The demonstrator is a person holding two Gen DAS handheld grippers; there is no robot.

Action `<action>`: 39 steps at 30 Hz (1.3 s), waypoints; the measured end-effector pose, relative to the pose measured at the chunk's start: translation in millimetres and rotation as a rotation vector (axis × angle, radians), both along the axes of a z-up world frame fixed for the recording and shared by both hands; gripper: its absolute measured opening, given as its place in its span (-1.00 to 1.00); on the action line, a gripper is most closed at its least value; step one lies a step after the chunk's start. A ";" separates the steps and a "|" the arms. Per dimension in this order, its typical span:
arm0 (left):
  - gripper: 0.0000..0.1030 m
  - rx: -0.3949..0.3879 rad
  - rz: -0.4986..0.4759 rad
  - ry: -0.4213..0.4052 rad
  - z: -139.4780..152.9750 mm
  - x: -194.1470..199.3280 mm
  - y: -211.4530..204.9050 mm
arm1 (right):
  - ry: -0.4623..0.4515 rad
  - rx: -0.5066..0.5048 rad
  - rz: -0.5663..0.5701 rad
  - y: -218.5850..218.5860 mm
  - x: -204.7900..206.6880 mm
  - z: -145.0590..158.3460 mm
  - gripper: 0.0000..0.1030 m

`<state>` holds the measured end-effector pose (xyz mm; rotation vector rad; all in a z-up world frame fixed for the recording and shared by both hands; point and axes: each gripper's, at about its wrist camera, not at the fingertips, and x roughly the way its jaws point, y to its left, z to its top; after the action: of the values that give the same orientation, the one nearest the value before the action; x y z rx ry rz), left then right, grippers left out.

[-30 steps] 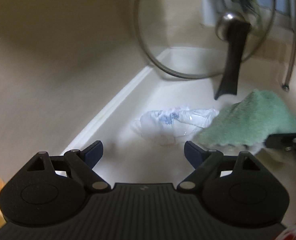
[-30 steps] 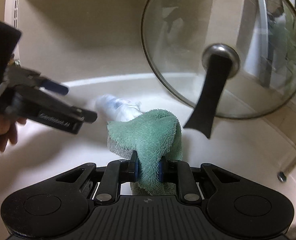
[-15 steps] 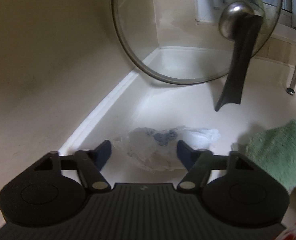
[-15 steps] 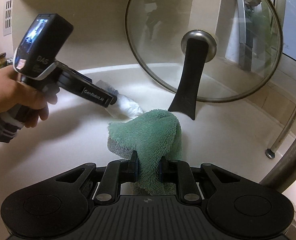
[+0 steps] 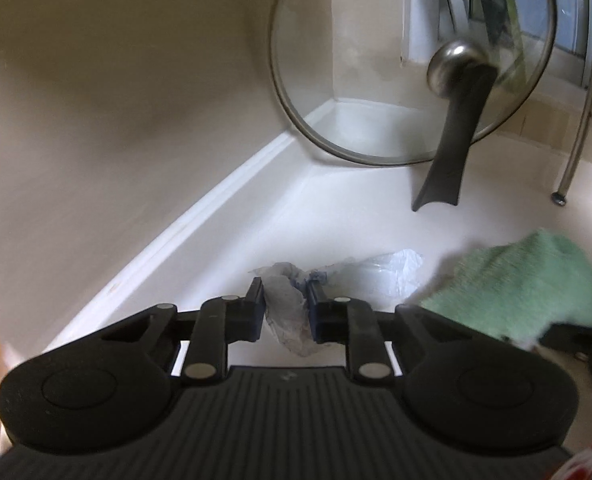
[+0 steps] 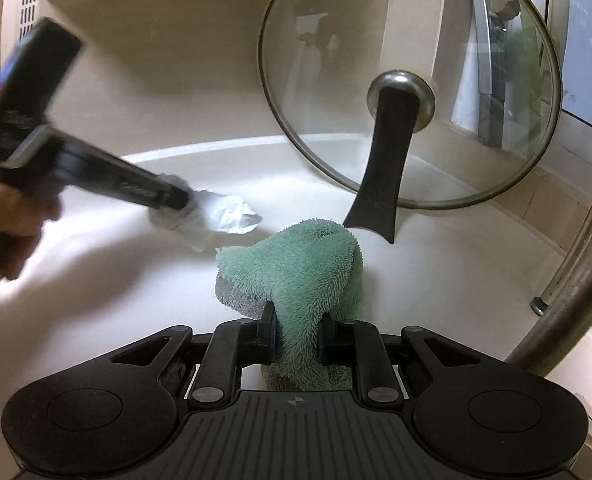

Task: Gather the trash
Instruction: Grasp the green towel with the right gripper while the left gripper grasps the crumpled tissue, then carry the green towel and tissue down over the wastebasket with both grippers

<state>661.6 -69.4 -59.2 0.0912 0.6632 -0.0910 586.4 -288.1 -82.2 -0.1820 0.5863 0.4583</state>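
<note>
Closing my left gripper [image 5: 284,307] on the crumpled white plastic wrapper with blue print [image 5: 291,312]: jaws are nearly together w/ the wad squeezed between the pads, both pads pressing into it. Rest of the wrapper, a clearer crinkled tail, trails fwd and to the right past my fingertips, over the white countertop [image 5: 356,208]. Can't tell if that tail still touches the counter. From the right wrist view the same wrapper [image 6: 231,216] sticks out of the tip of my left gripper [image 6: 175,200], which is blurred; my left hand [image 6: 11,216] wraps its grip at the frame's left edge.

My right gripper [image 6: 296,334] is pinched tight on the fluffy mint-green microfibre cloth [image 6: 296,264], jaws close together w/ the pile bulging out above and below the pads. Cloth has a grey underside showing at its lower left. In the left view the cloth [image 5: 528,284] sits just right of the wrapper, near but apart.

Behind both: a round glass pot lid with a metal rim, steel knob and long black handle [image 6: 412,92], standing on edge against the beige wall in the corner, handle tip pointing down at the counter just beyond the cloth. A chrome rack leg [image 6: 540,306] stands on the counter at right.
</note>
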 end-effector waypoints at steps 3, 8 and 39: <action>-0.64 -0.026 0.039 0.002 7.7 -31.7 5.3 | -0.005 0.007 0.019 1.3 -9.0 4.6 -0.65; -0.65 -0.055 0.119 0.002 17.5 -90.2 15.2 | -0.007 0.017 0.054 3.5 -29.1 11.0 -0.65; -0.65 -0.152 0.260 0.108 -9.7 -444.4 68.9 | 0.075 0.090 0.196 53.8 -312.2 46.5 -0.65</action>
<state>217.2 -0.5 -68.9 -0.1469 0.7685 0.1050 274.2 -234.2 -35.6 -0.1373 0.6230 0.6831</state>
